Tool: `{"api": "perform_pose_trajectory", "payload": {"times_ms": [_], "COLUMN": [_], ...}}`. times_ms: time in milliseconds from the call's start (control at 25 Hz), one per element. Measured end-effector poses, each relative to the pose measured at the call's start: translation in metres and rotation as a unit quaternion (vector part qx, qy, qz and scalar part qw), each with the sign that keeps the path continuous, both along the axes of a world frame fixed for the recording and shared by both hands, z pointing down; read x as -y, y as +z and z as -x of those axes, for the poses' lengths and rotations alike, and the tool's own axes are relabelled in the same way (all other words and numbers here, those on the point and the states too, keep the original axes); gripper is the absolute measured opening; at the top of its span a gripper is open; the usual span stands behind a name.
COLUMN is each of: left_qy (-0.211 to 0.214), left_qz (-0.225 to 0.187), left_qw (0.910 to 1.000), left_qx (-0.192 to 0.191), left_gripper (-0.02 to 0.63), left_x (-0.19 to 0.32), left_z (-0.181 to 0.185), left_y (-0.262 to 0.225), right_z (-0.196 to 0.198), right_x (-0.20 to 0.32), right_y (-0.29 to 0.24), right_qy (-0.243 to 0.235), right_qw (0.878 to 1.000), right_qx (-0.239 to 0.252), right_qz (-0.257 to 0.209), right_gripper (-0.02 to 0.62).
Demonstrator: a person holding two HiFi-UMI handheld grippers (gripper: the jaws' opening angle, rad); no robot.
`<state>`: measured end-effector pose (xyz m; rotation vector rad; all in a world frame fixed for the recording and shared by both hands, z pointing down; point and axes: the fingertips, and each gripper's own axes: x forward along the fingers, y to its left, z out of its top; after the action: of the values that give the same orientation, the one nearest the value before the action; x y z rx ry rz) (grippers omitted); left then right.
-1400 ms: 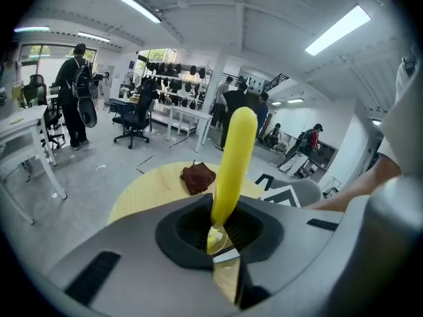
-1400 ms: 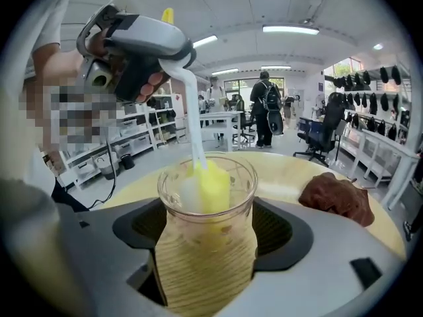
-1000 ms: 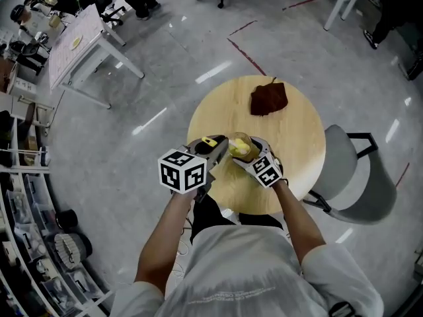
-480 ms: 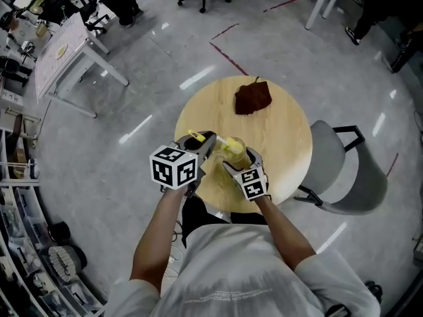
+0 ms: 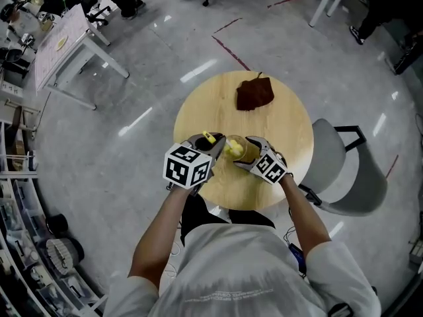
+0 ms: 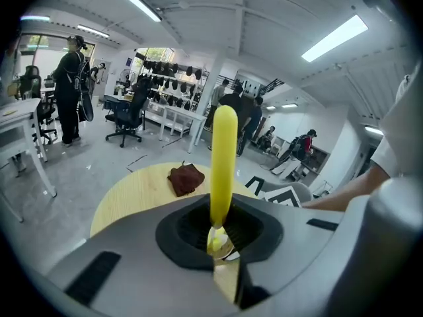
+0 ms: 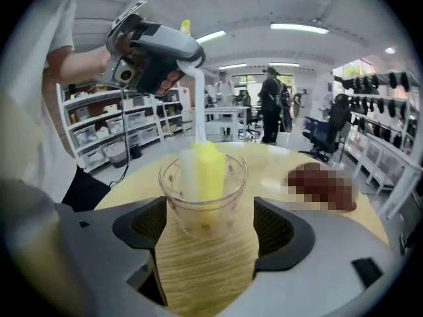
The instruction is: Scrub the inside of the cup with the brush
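A clear plastic cup [image 5: 239,152] [image 7: 201,210] stands on the round wooden table [image 5: 284,127] near its front edge. My right gripper [image 5: 248,156] [image 7: 210,226] has a jaw on each side of the cup, closed on its walls. My left gripper [image 5: 215,146] [image 6: 221,233] is shut on the brush's yellow handle [image 6: 223,150], which sticks up past the jaws. The brush's yellow and white sponge head [image 7: 206,170] is down inside the cup. The left gripper [image 7: 155,51] hangs above the cup in the right gripper view.
A dark brown cloth [image 5: 254,94] [image 6: 186,177] lies at the table's far side. A grey chair [image 5: 344,170] stands right of the table. White desks, office chairs and people are farther off across the room.
My right gripper has swung from the cup's near side round to its right. The brush head stays inside the cup and the left gripper has shifted only slightly.
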<state>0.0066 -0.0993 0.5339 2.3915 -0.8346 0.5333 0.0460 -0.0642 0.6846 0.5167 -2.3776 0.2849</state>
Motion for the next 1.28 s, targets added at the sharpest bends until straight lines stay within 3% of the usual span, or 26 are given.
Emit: {"api": "perform_pose_trajectory", "payload": {"times_ms": [120,280,640,1000,1280], "left_qy": [0.01,0.017,-0.01,-0.027,-0.098], "left_qz": [-0.006,-0.004,0.037,0.07,0.067], "left_qw": [0.9999,0.9998,0.9983,0.9903,0.9765], "left_qx": [0.011,0.012,-0.044,-0.117,-0.18], "left_gripper": [0.044,0.046,0.051,0.052,0.046], "left_x": [-0.004,-0.009,-0.012,-0.003,0.011], "left_z": [-0.005,-0.011,-0.007,0.022,0.061], "left_y": [0.004,0.01,0.003,-0.023,-0.032], "right_z": [0.01,0.014,0.015,0.013,0.009], "right_x": [0.003,0.004,0.0,-0.003,-0.011], "right_y": [0.001,0.002,0.004,0.006,0.009], "right_qy": [-0.041,-0.006,0.078,0.138,0.203], "right_qw": [0.999,1.0,0.996,0.989,0.979], "right_qx": [-0.014,0.003,0.032,0.043,0.017], "right_qz": [-0.012,-0.015,-0.005,0.007,0.011], "right_gripper": [0.402,0.402,0.402,0.402,0.4]}}
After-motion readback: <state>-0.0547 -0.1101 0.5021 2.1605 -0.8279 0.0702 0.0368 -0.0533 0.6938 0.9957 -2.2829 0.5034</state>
